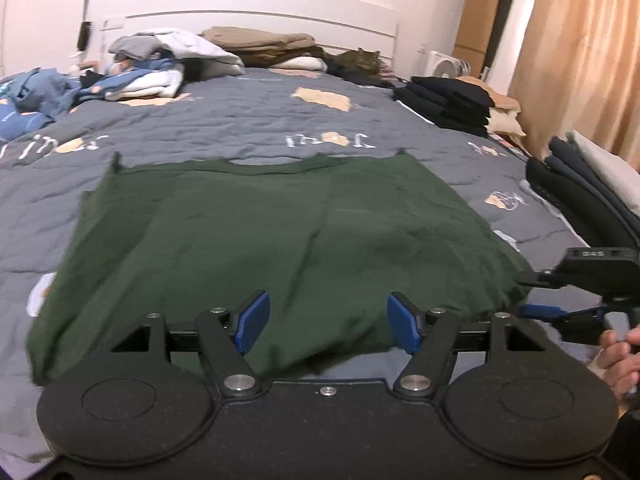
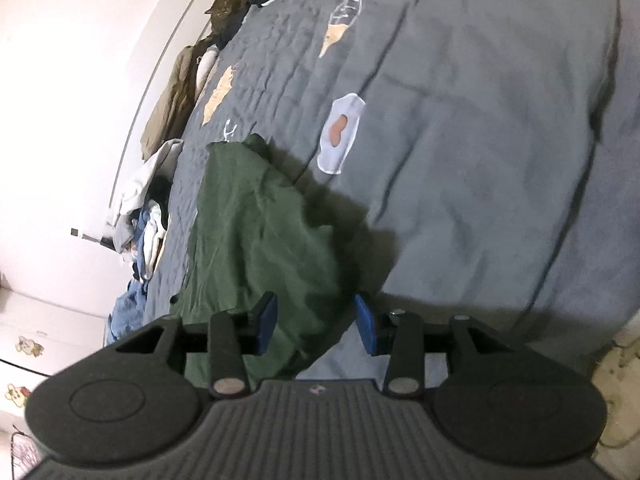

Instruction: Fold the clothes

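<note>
A dark green T-shirt (image 1: pixel 280 240) lies spread flat on the grey quilt (image 1: pixel 224 120), neckline toward the headboard. My left gripper (image 1: pixel 328 322) hovers over its near hem with blue pads wide apart and nothing pinched. In the left wrist view the right gripper (image 1: pixel 540 312) sits at the shirt's near right corner, a hand (image 1: pixel 620 356) behind it. In the right wrist view, which is rolled sideways, the right gripper (image 2: pixel 316 330) stands open over the rumpled edge of the shirt (image 2: pixel 260 240); the cloth lies between the fingers (image 2: pixel 366 330) without being pressed.
Folded dark clothes are stacked along the bed's right edge (image 1: pixel 448 104) and nearer (image 1: pixel 560 184). An unsorted pile of blue and white garments (image 1: pixel 140 68) lies at the back left, and folded brown items (image 1: pixel 256 40) sit by the headboard. A cat (image 1: pixel 362 60) rests there.
</note>
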